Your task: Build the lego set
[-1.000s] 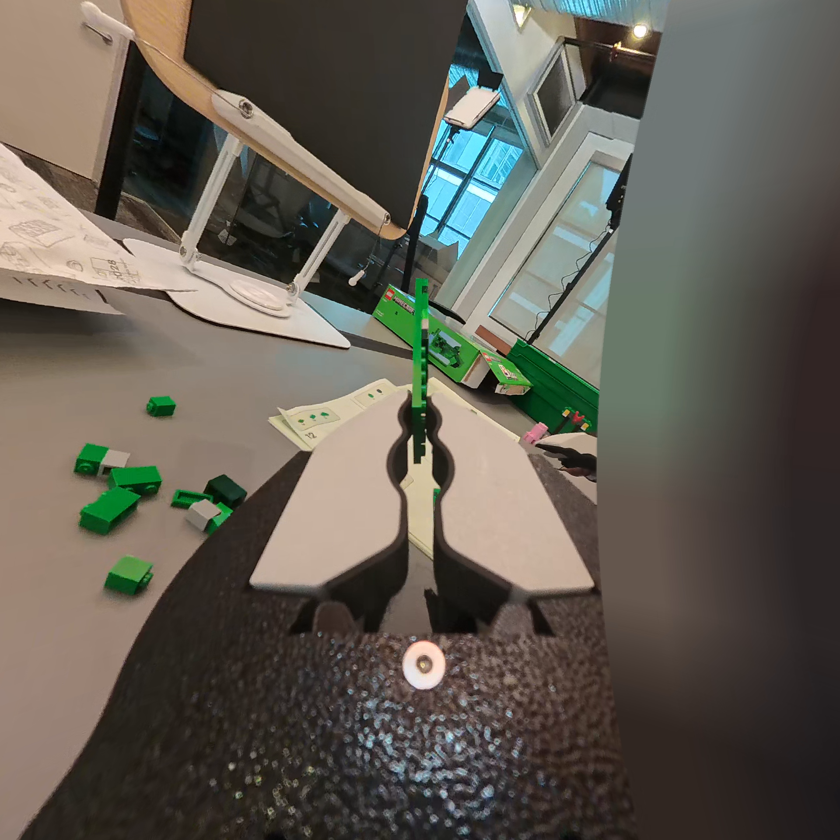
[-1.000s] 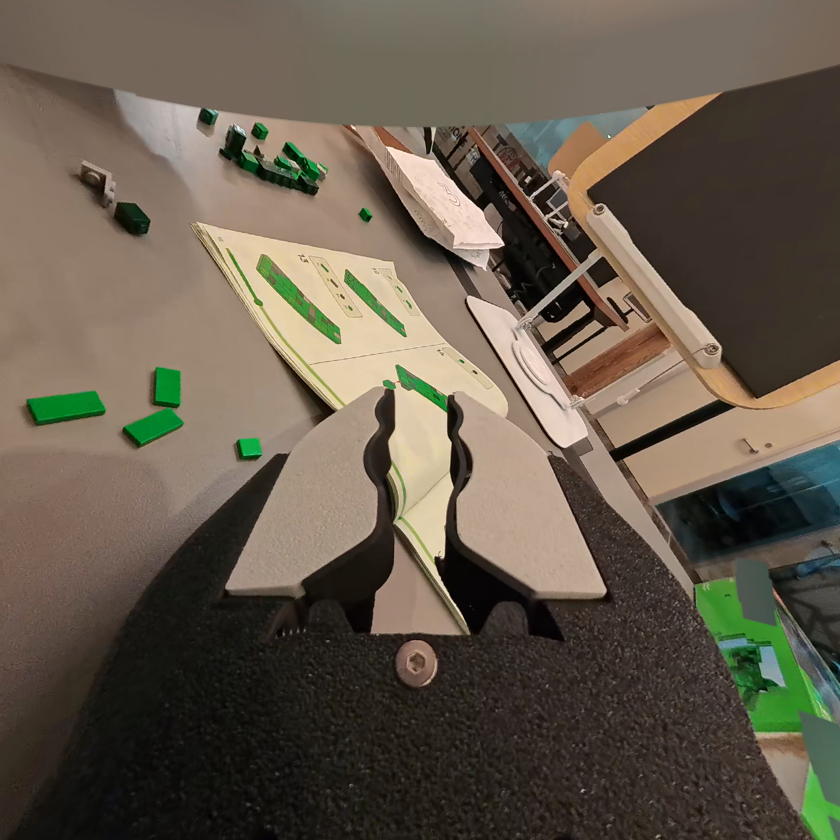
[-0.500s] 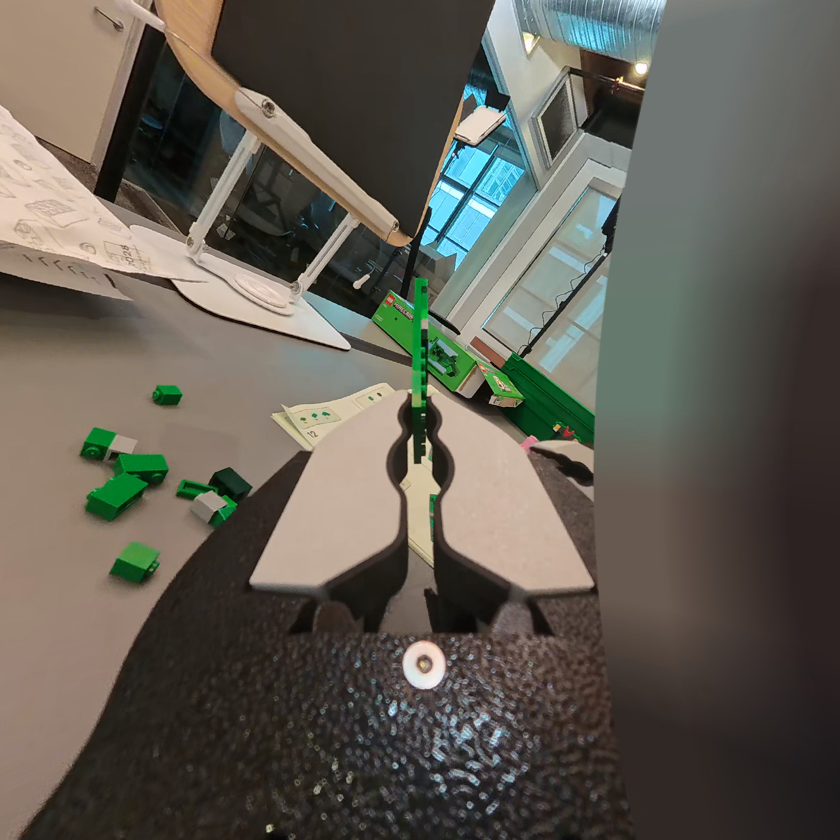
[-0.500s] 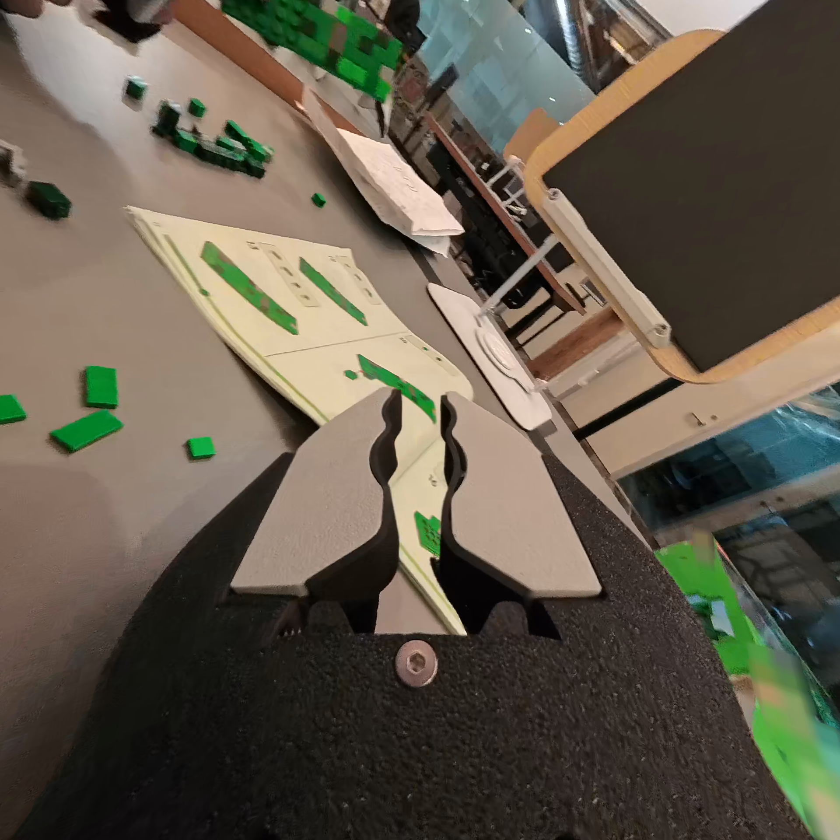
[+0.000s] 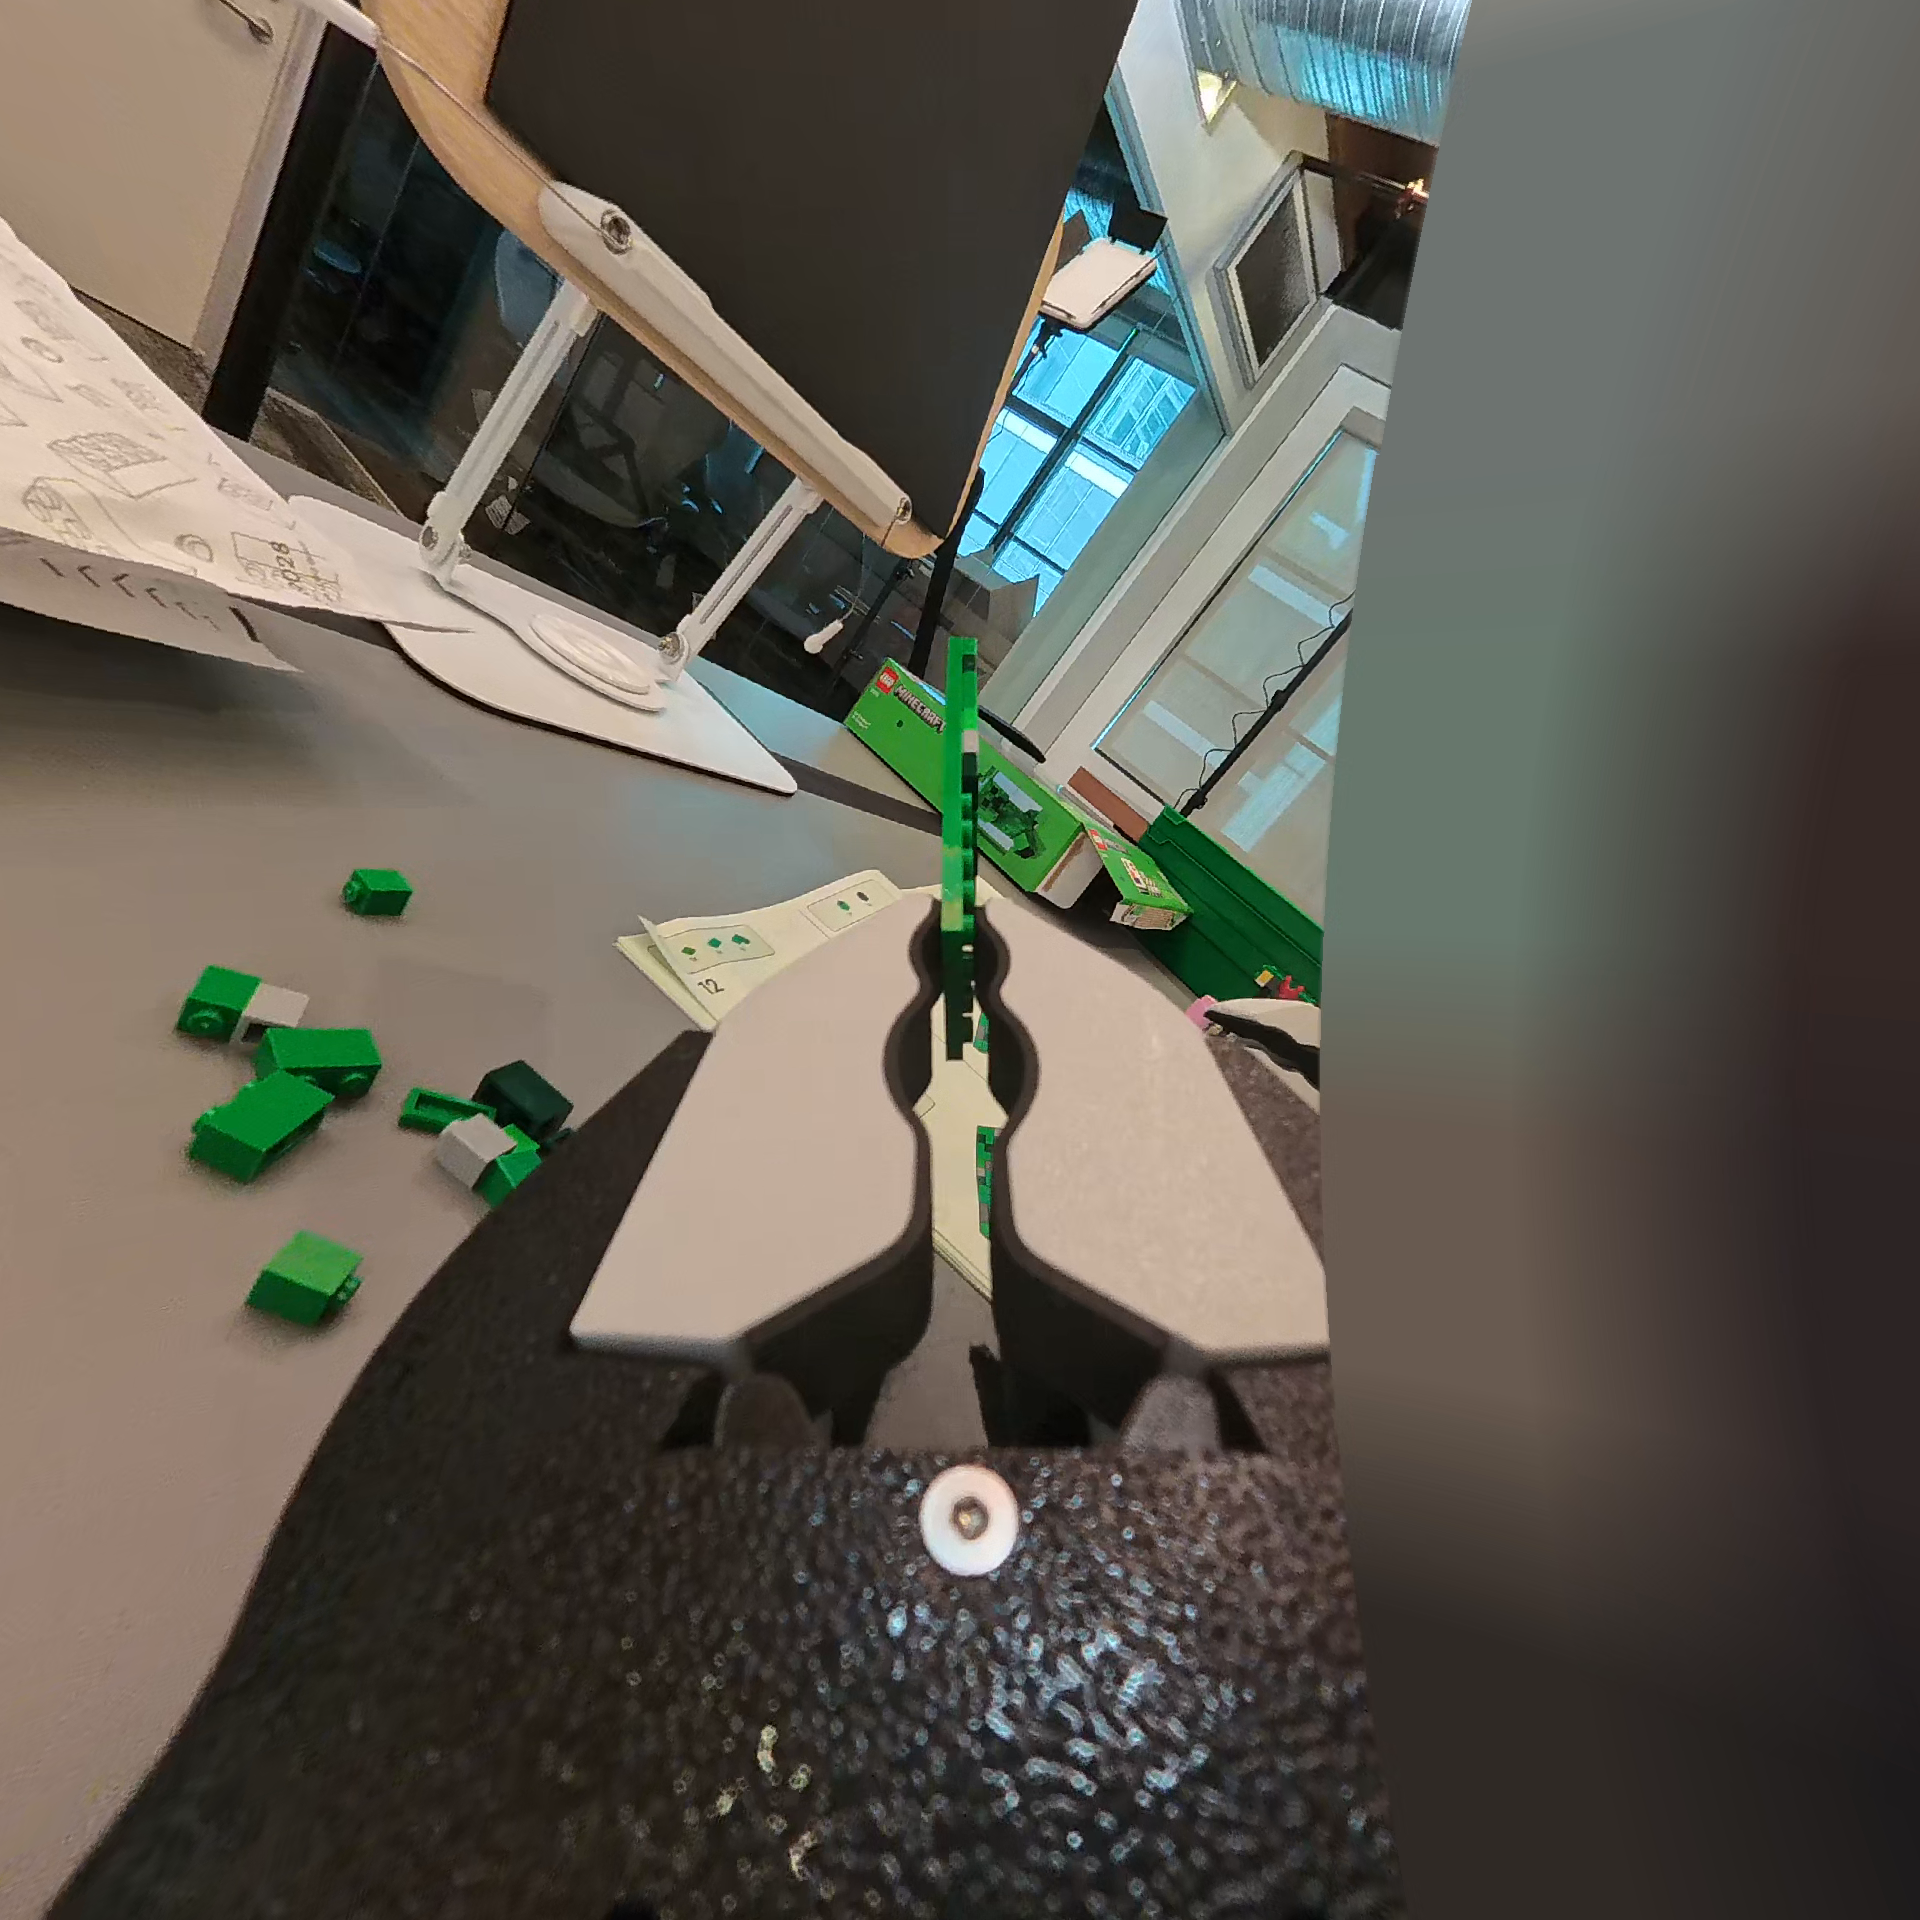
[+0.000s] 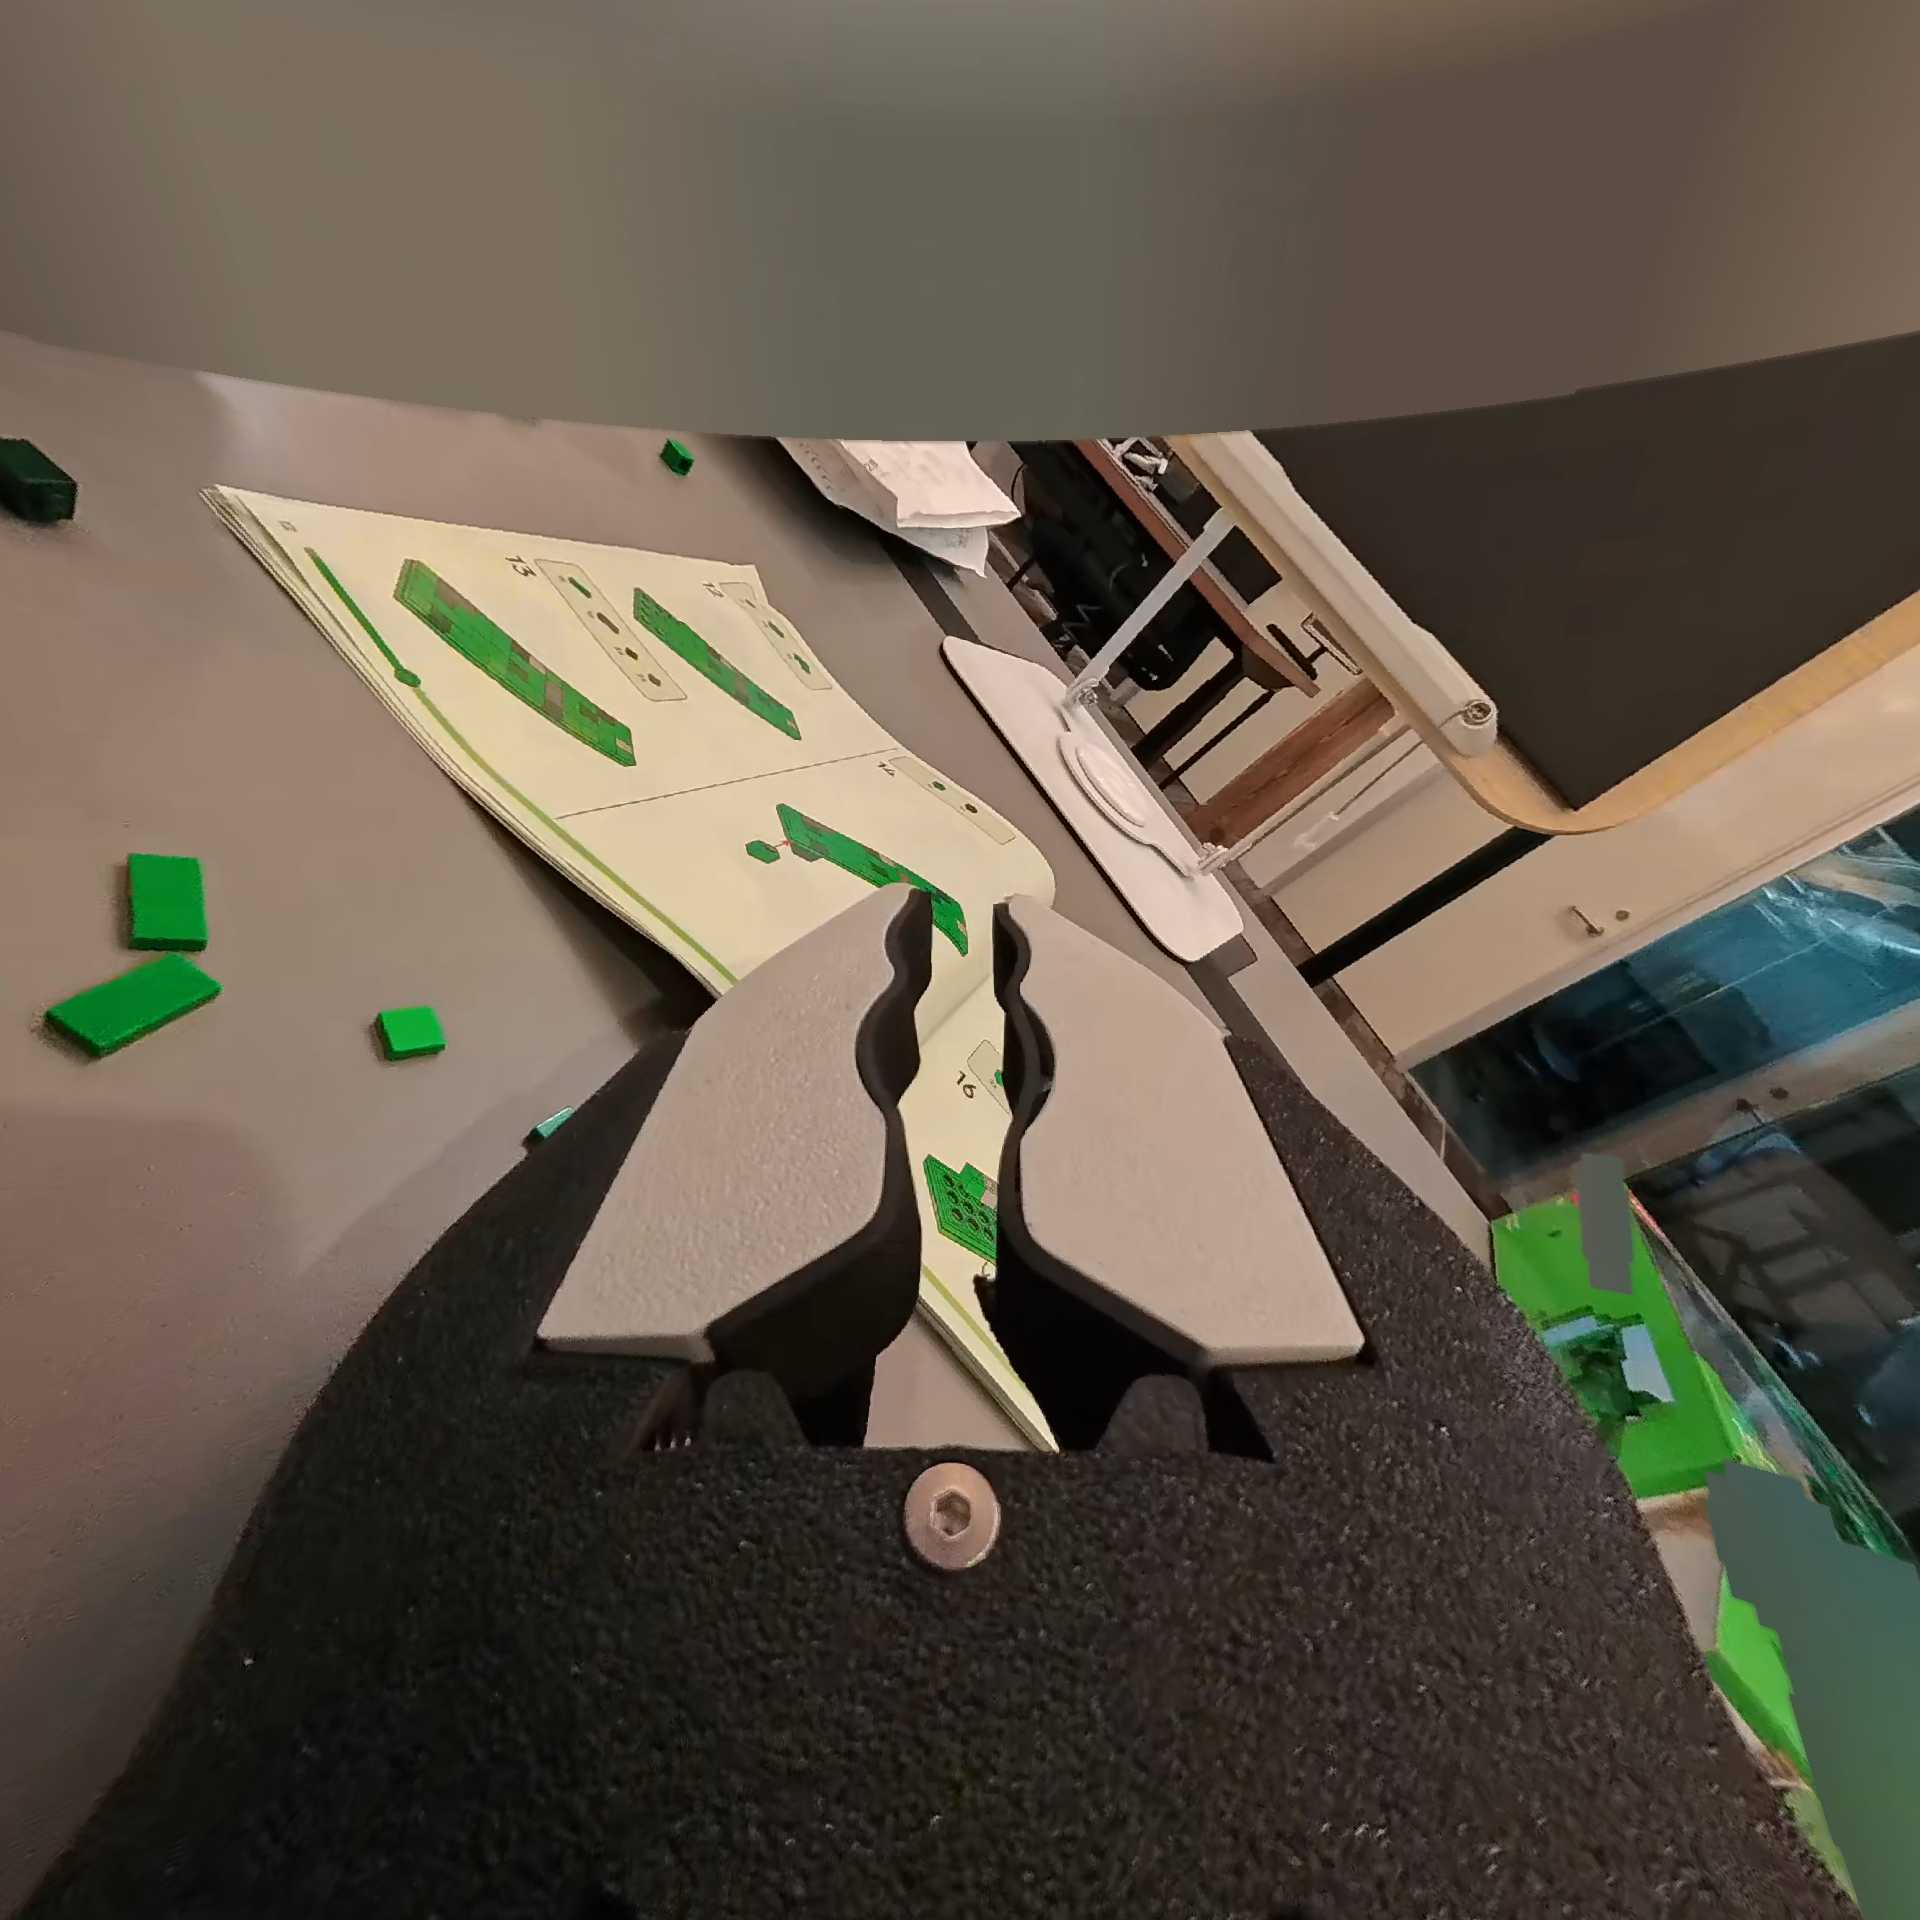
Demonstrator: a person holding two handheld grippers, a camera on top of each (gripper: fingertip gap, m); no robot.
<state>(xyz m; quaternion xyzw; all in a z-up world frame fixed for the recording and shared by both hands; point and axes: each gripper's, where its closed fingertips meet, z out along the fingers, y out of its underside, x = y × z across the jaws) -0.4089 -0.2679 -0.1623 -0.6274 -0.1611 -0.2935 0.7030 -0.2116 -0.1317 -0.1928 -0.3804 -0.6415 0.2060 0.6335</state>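
Note:
My left gripper [image 5: 961, 914] is shut on a thin green lego plate assembly [image 5: 961, 769], held upright and edge-on above the grey table [image 5: 520, 852]. Loose green, dark green and grey bricks [image 5: 312, 1060] lie to its left. My right gripper [image 6: 961, 904] is empty, its jaws a narrow gap apart, hovering over the open instruction booklet [image 6: 644, 790]. Flat green tiles [image 6: 166, 902] lie left of it, with a small square tile [image 6: 410, 1034] nearer. The booklet's corner also shows in the left wrist view [image 5: 748, 935].
A white stand base [image 5: 603, 675] carrying a tilted black board [image 5: 779, 260] sits at the table's back. A printed white paper bag [image 5: 104, 499] lies at the far left. A green lego box [image 5: 904, 717] lies beyond the table edge. A dark green brick [image 6: 36, 488] sits far left. Left tips to right tips: about 25 cm. To the small square tile [image 6: 410, 1034]: right tips about 8 cm, left tips about 25 cm.
My right gripper's jaws have narrowed and its view has swung and dropped back over the booklet. My left gripper has held the green plate nearly still, drifting only slightly.

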